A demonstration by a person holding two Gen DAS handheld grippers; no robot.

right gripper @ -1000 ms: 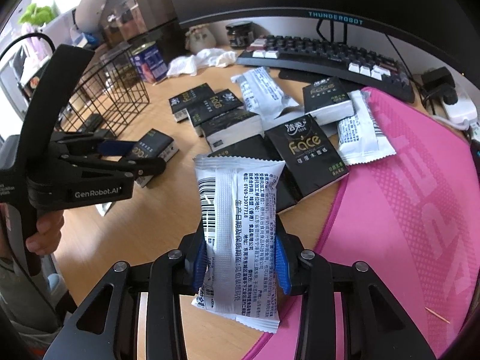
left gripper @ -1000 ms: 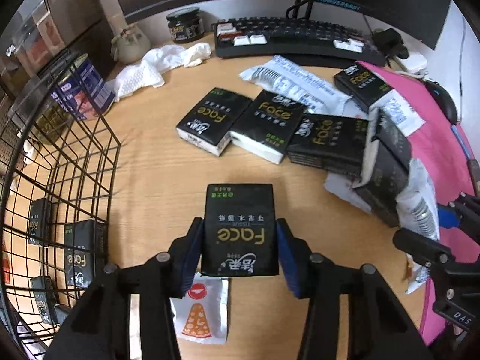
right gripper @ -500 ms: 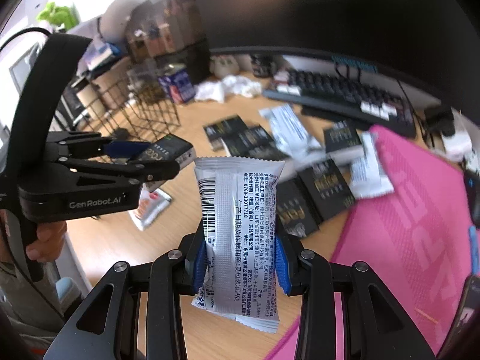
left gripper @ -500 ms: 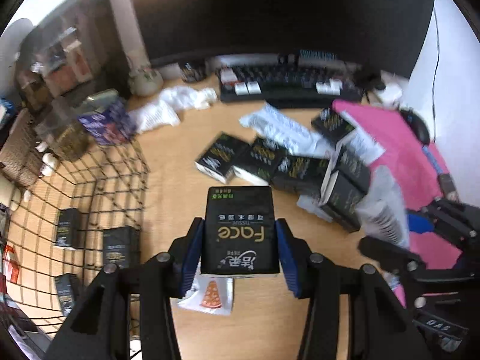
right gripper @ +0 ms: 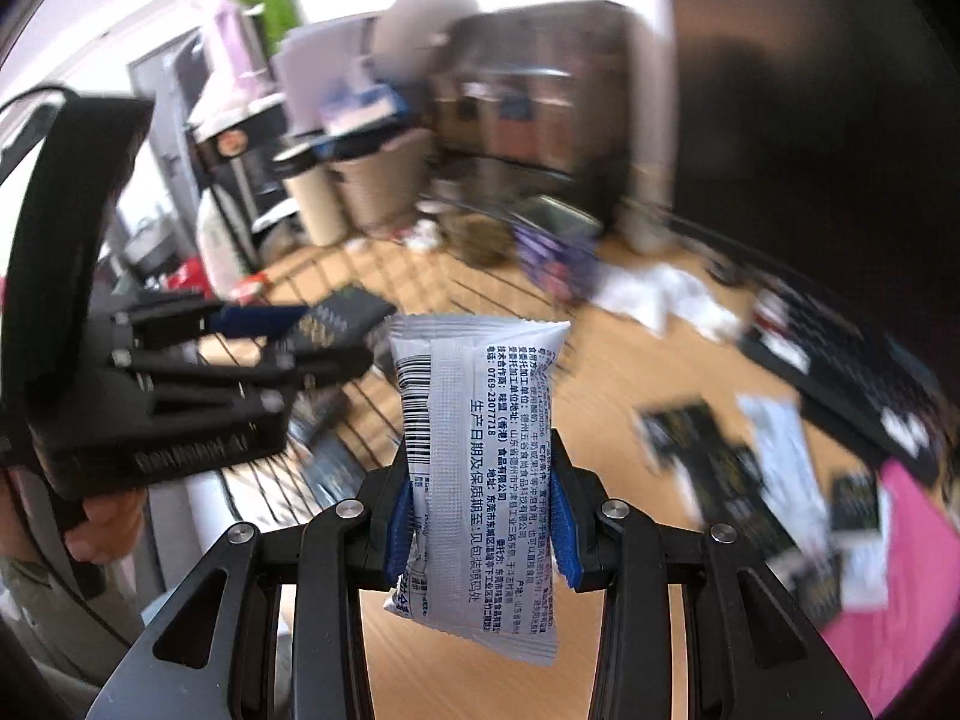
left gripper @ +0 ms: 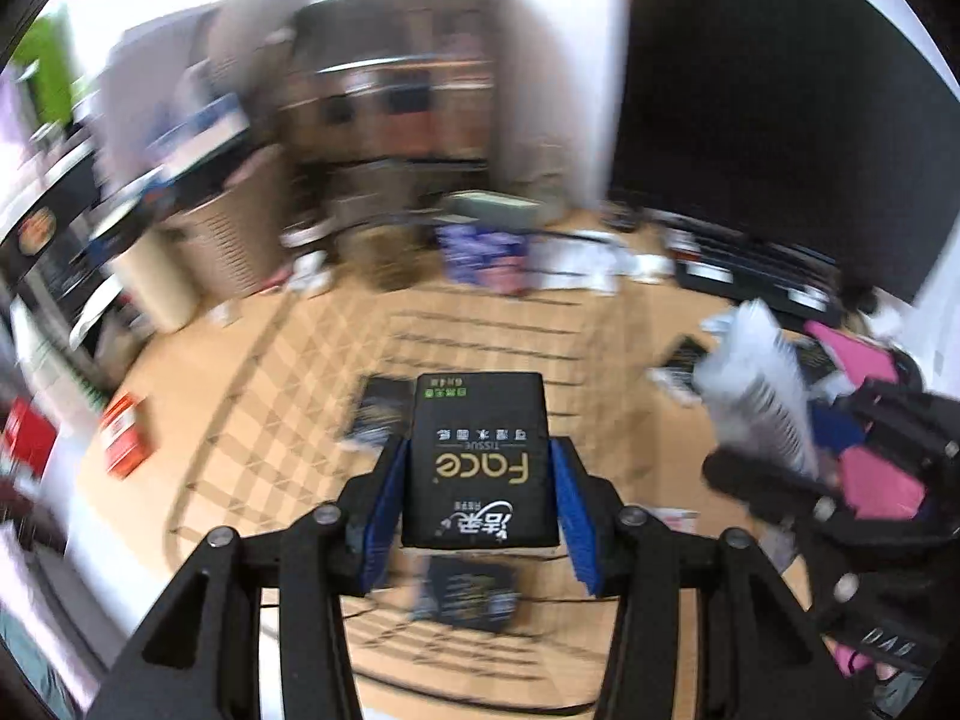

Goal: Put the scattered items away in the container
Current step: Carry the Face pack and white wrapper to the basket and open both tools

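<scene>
**Both packs aloft, basket under your left**

Start with the light wooden bench (left gripper: 252,372): it carries everything, and the black wire-grid basket (left gripper: 480,330) stands toward its left end, its mesh badly smeared by blur in both views. A few dark packs already lie on the basket floor (left gripper: 468,594), while more black packs and white sachets are scattered toward the right end of the bench (right gripper: 774,480), beside the pink mat (right gripper: 900,540).

Your left gripper (left gripper: 478,495) has its jaws clamped on the two long sides of a black rectangular "Face" tissue pack (left gripper: 478,456), whose long axis runs straight out from you. The basket mesh shows directly below and ahead of that pack, so it looks to be over the opening; this hand seems the nearer one and should release first.

Your right gripper (right gripper: 482,501) pinches a white crinkled plastic snack sachet (right gripper: 480,468) near its lower half, long axis upright. From that view the basket lies ahead and to the left, partly behind your left gripper (right gripper: 288,336), so the sachet has farther to travel. Mind the two tools crowding each other over the rim.
</scene>
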